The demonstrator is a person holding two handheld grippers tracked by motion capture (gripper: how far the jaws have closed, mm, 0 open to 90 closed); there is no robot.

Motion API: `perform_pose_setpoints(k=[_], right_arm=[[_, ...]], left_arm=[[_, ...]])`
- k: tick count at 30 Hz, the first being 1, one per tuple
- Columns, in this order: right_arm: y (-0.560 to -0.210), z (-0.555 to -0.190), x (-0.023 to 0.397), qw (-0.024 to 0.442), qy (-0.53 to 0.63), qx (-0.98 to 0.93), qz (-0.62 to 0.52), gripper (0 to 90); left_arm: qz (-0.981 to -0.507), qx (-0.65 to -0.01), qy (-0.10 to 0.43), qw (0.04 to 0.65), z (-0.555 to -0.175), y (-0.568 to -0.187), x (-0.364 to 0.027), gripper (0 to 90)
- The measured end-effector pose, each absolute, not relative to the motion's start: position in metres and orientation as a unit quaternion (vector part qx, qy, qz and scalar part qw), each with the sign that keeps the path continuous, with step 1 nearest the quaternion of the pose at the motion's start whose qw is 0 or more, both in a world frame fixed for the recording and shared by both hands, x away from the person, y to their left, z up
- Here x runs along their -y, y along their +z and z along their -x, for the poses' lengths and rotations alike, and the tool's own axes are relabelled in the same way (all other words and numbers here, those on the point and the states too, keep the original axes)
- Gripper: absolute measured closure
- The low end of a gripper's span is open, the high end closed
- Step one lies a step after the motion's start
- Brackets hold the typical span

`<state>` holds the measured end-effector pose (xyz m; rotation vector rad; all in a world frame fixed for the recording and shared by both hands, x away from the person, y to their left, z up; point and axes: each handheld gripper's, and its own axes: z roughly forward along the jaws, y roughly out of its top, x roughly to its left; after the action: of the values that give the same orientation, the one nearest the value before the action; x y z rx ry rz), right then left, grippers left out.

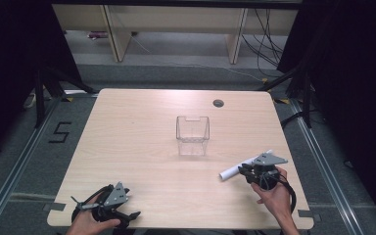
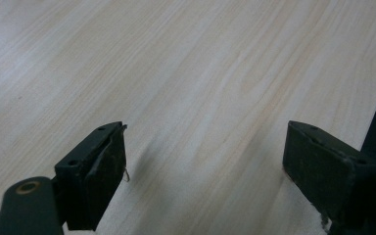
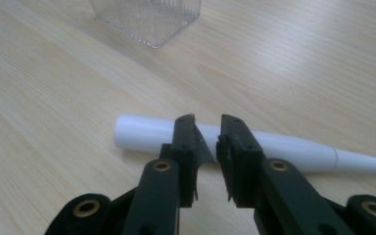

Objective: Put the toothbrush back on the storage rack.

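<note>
Light wood-grain table (image 1: 142,147) with rounded corners and a round cable hole (image 1: 218,103) near the far edge, standing on grey carpet floor (image 1: 14,147) with black tape marks (image 1: 59,132). Behind it a pale wooden bench or shelf frame (image 1: 176,22) with loose cables (image 1: 262,44) hanging and trailing on the floor. Both sides are dark, black stand legs (image 1: 44,83) at left and right, metal floor rails (image 1: 323,161) beside the table.
</note>
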<state>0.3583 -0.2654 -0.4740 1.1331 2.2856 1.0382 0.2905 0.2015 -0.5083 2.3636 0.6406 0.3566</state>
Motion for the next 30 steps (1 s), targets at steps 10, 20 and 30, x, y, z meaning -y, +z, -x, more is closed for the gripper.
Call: perform_pose_setpoints(k=[10,20,30], right_arm=[[-0.478,-0.366,0.239,0.181,0.358,-0.83,-0.388,87.9],[-0.482,-0.375,0.223,0.168,0.345,-0.841,-0.38,88.1],[-0.486,-0.381,0.215,0.163,0.335,-0.852,-0.367,88.1]], left_arm=[[-0.904,-0.245,0.133,0.325,-0.29,-0.508,-0.201,15.8],[-0.904,-0.245,0.133,0.325,-0.29,-0.508,-0.201,15.8],[-0.899,-0.25,0.134,0.333,-0.289,-0.509,-0.2,15.9]])
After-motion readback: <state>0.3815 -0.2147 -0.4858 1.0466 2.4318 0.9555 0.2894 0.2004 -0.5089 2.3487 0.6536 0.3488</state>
